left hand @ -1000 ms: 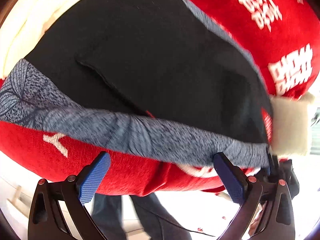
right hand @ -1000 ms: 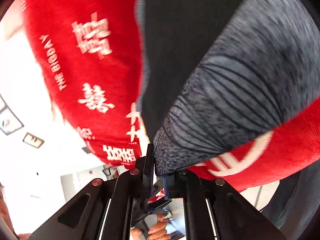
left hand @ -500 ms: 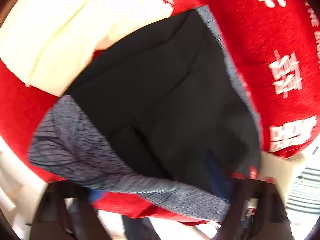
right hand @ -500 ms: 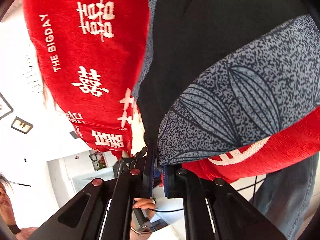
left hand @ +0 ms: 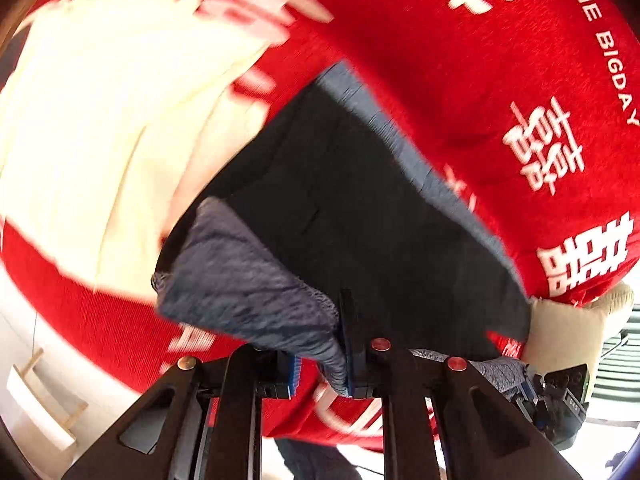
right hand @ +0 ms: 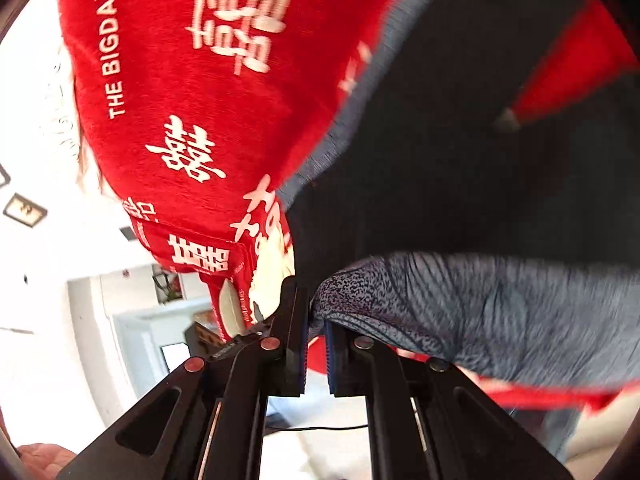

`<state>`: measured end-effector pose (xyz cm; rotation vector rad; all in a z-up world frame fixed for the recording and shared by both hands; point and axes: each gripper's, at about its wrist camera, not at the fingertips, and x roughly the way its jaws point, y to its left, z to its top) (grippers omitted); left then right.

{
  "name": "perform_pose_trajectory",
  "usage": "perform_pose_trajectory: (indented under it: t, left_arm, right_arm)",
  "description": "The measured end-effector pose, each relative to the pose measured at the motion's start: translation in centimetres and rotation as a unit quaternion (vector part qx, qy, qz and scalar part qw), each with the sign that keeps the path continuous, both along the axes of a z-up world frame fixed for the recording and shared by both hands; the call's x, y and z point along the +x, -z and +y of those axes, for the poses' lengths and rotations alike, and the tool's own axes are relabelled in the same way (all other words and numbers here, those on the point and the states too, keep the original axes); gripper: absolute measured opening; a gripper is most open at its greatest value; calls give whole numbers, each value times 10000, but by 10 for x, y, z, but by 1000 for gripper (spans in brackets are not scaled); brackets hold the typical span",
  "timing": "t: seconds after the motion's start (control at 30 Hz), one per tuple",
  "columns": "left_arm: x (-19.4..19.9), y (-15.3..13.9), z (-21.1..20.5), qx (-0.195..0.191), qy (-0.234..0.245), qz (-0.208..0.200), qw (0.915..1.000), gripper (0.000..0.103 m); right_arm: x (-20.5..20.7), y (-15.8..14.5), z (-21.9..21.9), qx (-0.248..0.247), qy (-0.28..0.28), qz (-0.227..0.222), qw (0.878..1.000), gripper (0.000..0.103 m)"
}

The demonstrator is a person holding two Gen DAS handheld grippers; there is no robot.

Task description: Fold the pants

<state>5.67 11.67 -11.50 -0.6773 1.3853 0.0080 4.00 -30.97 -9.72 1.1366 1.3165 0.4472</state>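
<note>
Two grips: both grippers have hold of the grey patterned waistband (left hand: 256, 300) of the black pants (left hand: 360, 216), one near each end of it.
Left gripper (left hand: 320, 364): its fingers have just been closing and now stand almost together, with a fold of the waistband pinched between the blue pads.
Right gripper (right hand: 316, 344): fingers nearly together, nipping the very end of the waistband where it bunches (only a thin edge seems caught).
Where the pants are: spread over the red blanket (left hand: 460, 80) with white lettering, the waistband end at the fingers, the legs running away from the cameras.
Risk, slip: the right grip looks shallow, so a sharp pull could tug the band free and drop one corner.
Risk, uneven fold: if one hand travels faster, the waistband would skew and the halves would not line up.
Risk, snag: the blanket lies just under the band (a red edge shows below both grips), so a pad may have caught it too and would drag it along.
Risk, clutter: the cream cloth (left hand: 120, 120) lies beside the pants and could get swept under the fold.
</note>
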Motion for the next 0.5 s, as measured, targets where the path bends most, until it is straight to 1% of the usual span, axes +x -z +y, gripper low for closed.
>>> perform_pose_trajectory:
  t: [0.07, 0.13, 0.23, 0.3, 0.37, 0.43, 0.5]
  left_arm:
    - [30, -5, -4, 83, 28, -108, 9999, 17]
    - [61, -3, -12, 222, 65, -207, 9995, 17]
    - [112, 18, -21, 490, 133, -228, 9985, 17]
    - [137, 33, -29, 636, 183, -303, 9974, 18]
    - [165, 49, -41, 876, 233, -335, 9953, 19]
    - [185, 67, -51, 1155, 251, -184, 9928, 26]
    - [193, 73, -52, 1190, 140, -65, 9928, 27]
  right_arm:
    - [32, 0, 0, -45, -130, -69, 9999, 8]
    - [71, 7, -2, -165, -266, -129, 9994, 8]
    - [119, 28, -5, -372, -415, -87, 9984, 8]
    - [146, 45, -5, -633, -553, -2, 9965, 8]
    - [172, 69, -5, -988, -767, 97, 9921, 8]
    - [188, 90, -4, -1307, -1007, 207, 9861, 8]
    - [198, 109, 0, -1638, -1296, 337, 9774, 8]
